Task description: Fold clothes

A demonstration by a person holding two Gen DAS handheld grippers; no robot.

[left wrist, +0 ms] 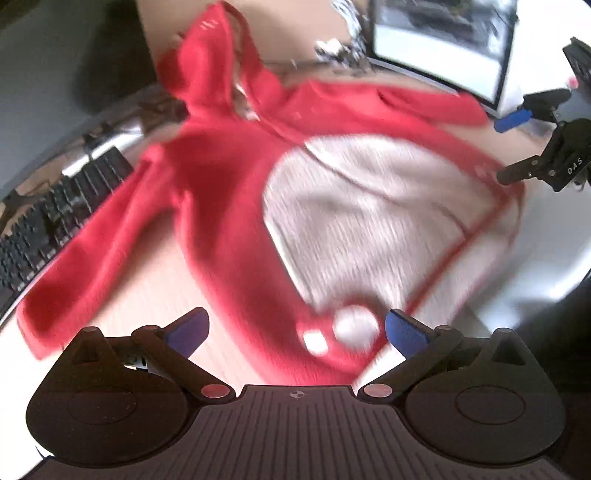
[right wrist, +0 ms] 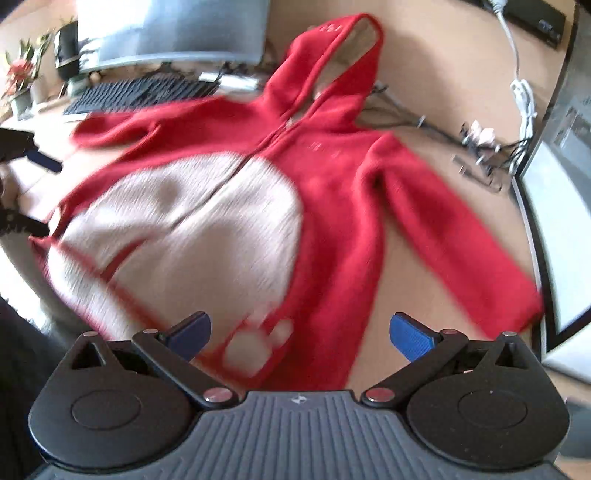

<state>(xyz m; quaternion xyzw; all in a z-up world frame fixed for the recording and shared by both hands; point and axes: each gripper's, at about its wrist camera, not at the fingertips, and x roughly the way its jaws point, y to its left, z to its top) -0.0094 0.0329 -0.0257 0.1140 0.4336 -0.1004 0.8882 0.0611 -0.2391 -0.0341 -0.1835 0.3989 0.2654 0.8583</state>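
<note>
Red fleece hoodie (left wrist: 221,192) lies flat, unfolded on tabletop (left wrist: 147,306); looks soft, light, floppy, best pinched at hem or cuff. Left view: left hand-held gripper (left wrist: 295,332) wide open, empty, hem just ahead. Right view: right hand-held gripper (right wrist: 299,332) wide open, empty, over hoodie's bottom edge.

Red hooded zip jacket (right wrist: 332,192) with cream front panel, spread flat on a wooden desk (right wrist: 424,74), hood away from camera, sleeves out to both sides. Right gripper (right wrist: 299,332): blue pads wide apart above the hem, empty. Left gripper (right wrist: 37,192) at the frame's left edge, apparently at the hem corner; blurred. Keyboard (right wrist: 136,92), monitor (right wrist: 173,33), white cable (right wrist: 524,92) behind.
</note>
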